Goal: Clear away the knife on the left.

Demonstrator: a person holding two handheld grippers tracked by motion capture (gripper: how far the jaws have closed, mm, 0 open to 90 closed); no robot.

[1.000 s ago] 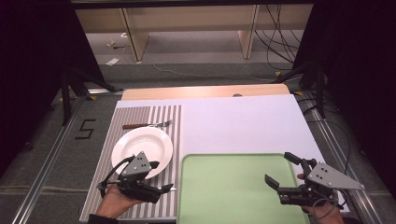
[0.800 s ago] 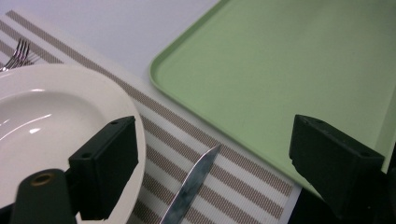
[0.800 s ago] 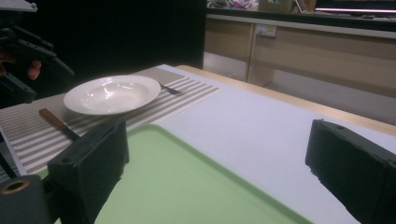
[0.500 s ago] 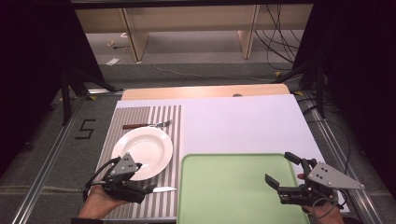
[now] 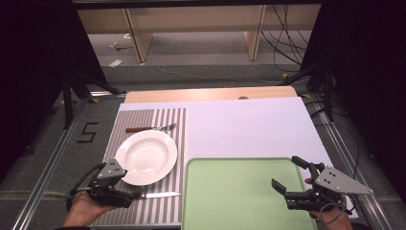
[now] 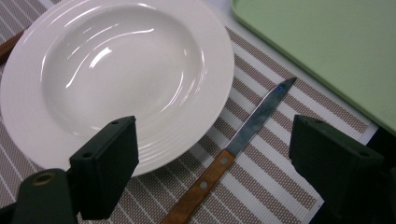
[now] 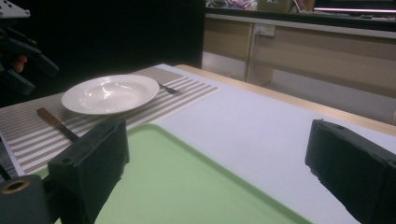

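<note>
Hovering with jaws spread wide and empty, the left gripper (image 6: 212,154) straddles the wooden-handled knife (image 6: 229,156) beside the white plate (image 6: 116,79).

Wooden shelving (image 5: 191,28) beyond grey floor (image 5: 201,67)

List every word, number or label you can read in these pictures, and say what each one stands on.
"5": one dark figure on the grey floor left of the table, beside the striped placemat.
No readable text on the plate, the knife, the fork, the green tray or either gripper.
The cluttered shelf at the top of the right gripper view is too blurred to read.
</note>
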